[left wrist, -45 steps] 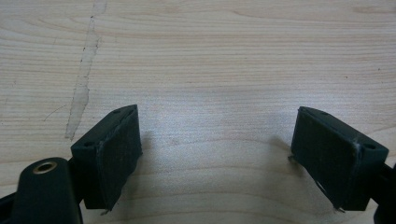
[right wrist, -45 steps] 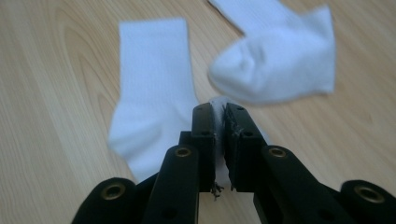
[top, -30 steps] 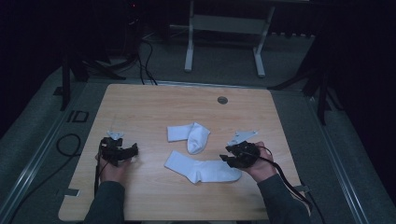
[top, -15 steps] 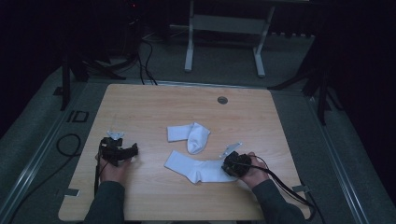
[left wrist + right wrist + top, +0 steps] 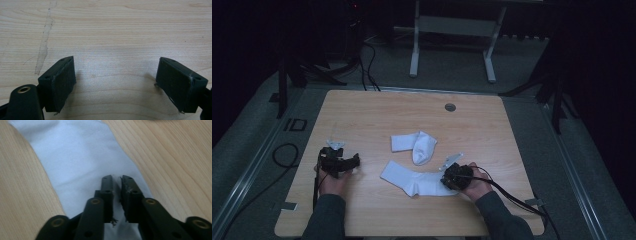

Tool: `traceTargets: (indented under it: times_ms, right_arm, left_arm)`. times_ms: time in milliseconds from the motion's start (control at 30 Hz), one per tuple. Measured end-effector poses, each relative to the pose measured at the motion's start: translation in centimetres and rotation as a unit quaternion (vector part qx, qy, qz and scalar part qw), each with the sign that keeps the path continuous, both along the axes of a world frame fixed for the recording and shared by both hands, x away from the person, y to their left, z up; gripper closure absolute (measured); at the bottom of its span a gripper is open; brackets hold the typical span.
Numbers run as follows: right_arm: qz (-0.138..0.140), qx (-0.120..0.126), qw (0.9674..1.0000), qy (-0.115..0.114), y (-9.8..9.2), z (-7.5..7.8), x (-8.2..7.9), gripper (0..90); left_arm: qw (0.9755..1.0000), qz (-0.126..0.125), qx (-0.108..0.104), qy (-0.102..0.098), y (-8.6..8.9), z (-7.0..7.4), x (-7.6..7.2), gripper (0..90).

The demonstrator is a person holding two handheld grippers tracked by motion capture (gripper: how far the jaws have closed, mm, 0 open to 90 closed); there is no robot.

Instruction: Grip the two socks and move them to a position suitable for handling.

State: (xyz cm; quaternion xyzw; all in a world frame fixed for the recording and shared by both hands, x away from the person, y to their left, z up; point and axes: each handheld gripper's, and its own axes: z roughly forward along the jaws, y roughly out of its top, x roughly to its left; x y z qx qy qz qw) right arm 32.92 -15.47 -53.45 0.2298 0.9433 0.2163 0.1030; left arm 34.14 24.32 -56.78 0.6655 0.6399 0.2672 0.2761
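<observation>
Near white sock [image 5: 417,181] flat on wooden table [image 5: 377,112], light, limp, bunching easily, best taken at an end: right gripper [image 5: 116,182] nearly pressed together on its fabric after just reopening slightly, left gripper [image 5: 116,82] spread over bare wood.

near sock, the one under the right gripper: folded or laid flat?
Laid flat. The near sock lies spread full length on the table; the far sock is doubled over. The right gripper sits over its end.

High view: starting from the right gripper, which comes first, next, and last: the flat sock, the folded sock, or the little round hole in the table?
From the right gripper:
1. Flat sock, under its jaws.
2. Folded sock, just behind, mid-table.
3. Round hole, near the far edge.
</observation>
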Motion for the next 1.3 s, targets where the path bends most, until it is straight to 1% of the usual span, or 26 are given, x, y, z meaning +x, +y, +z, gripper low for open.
traceTargets:
  times_ms: [67,167,233,300,333,367,400,433,467,500,600,633,667,733,800,833,867,933,1000,1067,1167,1300]
  right_arm:
    - [0.005,0.001,1.0000,-0.005,0.5,0.3,0.2,74.9]
    - [0.013,0.007,0.9997,-0.019,1.5,1.3,0.7,73.4]
    - [0.015,0.015,0.9993,-0.029,2.2,1.8,1.2,72.3]
    - [0.011,0.022,0.9991,-0.033,2.8,2.1,2.0,72.4]
    - [0.009,0.029,0.9989,-0.034,3.0,2.3,2.4,72.2]
    - [0.009,0.029,0.9989,-0.034,3.0,2.3,2.4,72.2]
    - [0.006,0.037,0.9986,-0.036,3.3,2.3,2.9,72.0]
    - [0.006,0.043,0.9980,-0.046,3.8,2.4,3.4,72.4]
    - [0.004,0.048,0.9977,-0.048,4.2,2.5,3.7,72.5]
    - [0.005,0.047,0.9975,-0.052,4.5,2.6,3.9,72.5]
    - [0.012,0.049,0.9973,-0.054,5.4,2.6,4.6,71.6]
    - [0.014,0.044,0.9974,-0.056,5.9,2.5,4.8,70.3]
    - [0.018,0.046,0.9972,-0.056,6.2,2.4,4.9,69.1]
    - [0.016,0.041,0.9976,-0.054,6.8,2.2,5.3,65.2]
    - [0.016,0.037,0.9977,-0.055,7.1,2.0,5.4,64.0]
    - [0.019,0.036,0.9979,-0.050,7.5,1.8,5.7,63.0]
    - [0.020,0.039,0.9979,-0.048,7.6,1.7,5.8,62.3]
    - [0.019,0.042,0.9983,-0.036,7.7,1.3,6.1,60.7]
    - [0.011,0.036,0.9990,-0.024,7.7,0.7,6.5,58.7]
    - [0.010,0.027,0.9995,-0.016,7.8,0.2,6.8,57.8]
    - [0.016,0.019,0.9997,-0.009,8.0,-0.4,6.8,59.6]
    - [0.014,0.029,0.9995,0.005,8.0,-0.4,7.0,66.4]
  left_arm:
    - [1.0000,0.000,0.000,0.000,0.0,0.0,0.0,16.0]
    - [1.0000,0.000,0.000,0.000,0.0,0.0,0.0,16.0]
    - [1.0000,0.000,0.000,0.000,0.0,0.0,0.0,16.0]
    - [1.0000,0.000,0.000,0.000,0.0,0.0,0.0,16.0]
    - [1.0000,0.000,0.000,0.000,0.0,0.0,0.0,16.0]
    - [1.0000,0.000,0.000,0.000,0.0,0.0,0.0,15.9]
    - [1.0000,-0.001,0.000,0.000,0.0,0.0,0.0,15.9]
    - [1.0000,-0.001,0.000,0.000,0.0,0.0,0.0,16.0]
    - [1.0000,-0.001,0.000,0.000,0.0,0.0,0.0,16.0]
    - [1.0000,-0.002,0.001,0.000,0.0,0.0,0.0,16.0]
    - [1.0000,-0.002,0.001,0.000,0.0,0.0,0.0,16.0]
    - [1.0000,-0.002,0.001,0.000,0.0,0.0,0.0,16.0]
    - [1.0000,-0.001,0.000,0.000,0.0,0.0,0.0,16.0]
    - [1.0000,-0.002,0.000,0.000,0.0,0.0,0.0,16.0]
    - [1.0000,-0.002,0.001,0.000,0.0,0.0,0.0,16.0]
    - [1.0000,-0.002,0.000,0.000,0.0,0.0,0.0,16.0]
    - [1.0000,-0.001,-0.001,-0.001,0.0,0.0,0.0,16.0]
    - [1.0000,-0.001,-0.001,-0.001,0.0,0.0,0.0,16.0]
    - [1.0000,-0.002,0.000,0.000,0.0,0.0,0.0,16.0]
    - [1.0000,-0.002,0.000,0.000,0.0,0.0,0.0,16.0]
    - [1.0000,-0.002,0.000,0.000,0.0,0.0,0.0,15.9]
    - [1.0000,-0.002,0.000,0.000,0.0,0.0,0.0,16.0]
